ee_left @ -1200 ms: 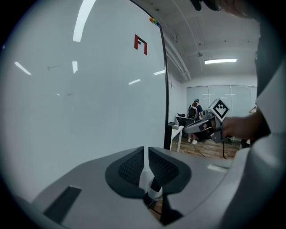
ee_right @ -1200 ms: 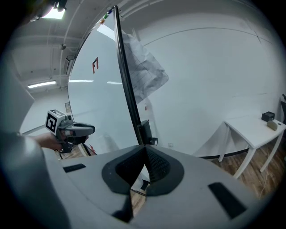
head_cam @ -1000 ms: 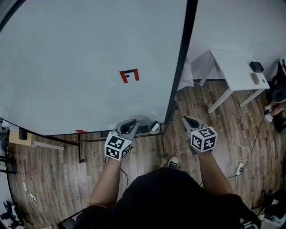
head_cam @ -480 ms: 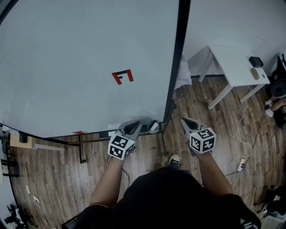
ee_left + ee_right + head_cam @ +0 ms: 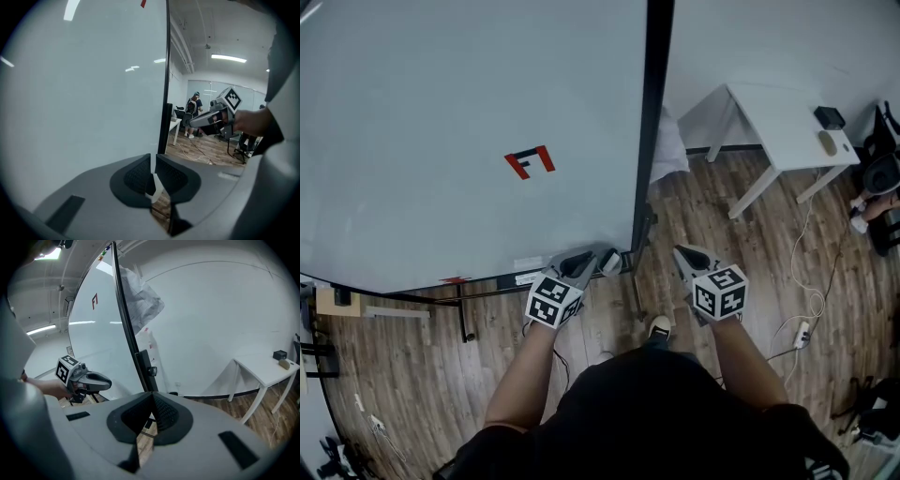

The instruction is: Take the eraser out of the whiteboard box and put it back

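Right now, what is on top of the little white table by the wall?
The white table holds two small things near one end: a dark boxy thing and a pale rounded thing, both too small to identify. Nothing covers the tabletop.

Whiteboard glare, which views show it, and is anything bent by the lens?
Left gripper view: bright ceiling-light streaks on the whiteboard, dark rounded corners. Right gripper view: faint streaks, and the board's black frame bows strongly. Head view: even light, no glare, mild bowing toward the edges.
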Demonstrator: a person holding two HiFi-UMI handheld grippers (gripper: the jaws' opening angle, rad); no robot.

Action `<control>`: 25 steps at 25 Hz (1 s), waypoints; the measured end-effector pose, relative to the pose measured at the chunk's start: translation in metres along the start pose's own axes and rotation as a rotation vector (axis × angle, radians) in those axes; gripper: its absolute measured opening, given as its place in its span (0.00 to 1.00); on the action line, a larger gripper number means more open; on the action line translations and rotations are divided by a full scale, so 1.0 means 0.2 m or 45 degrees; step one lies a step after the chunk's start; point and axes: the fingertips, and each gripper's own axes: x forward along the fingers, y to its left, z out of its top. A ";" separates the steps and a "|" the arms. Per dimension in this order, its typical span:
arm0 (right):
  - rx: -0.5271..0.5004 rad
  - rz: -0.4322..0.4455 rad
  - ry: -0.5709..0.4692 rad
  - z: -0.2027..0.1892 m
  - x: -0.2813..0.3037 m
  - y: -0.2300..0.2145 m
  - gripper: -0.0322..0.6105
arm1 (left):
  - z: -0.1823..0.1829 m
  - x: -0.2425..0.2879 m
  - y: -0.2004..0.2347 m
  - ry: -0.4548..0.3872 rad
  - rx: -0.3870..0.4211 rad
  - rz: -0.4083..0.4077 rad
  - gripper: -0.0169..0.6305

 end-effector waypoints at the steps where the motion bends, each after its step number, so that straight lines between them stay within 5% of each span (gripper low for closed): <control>1: 0.000 0.001 0.002 0.00 0.00 0.00 0.04 | -0.01 0.02 -0.01 0.011 0.004 -0.012 0.09; 25: 0.017 -0.006 0.069 -0.12 0.00 -0.11 0.04 | -0.26 0.35 -0.06 0.234 0.023 -0.062 0.26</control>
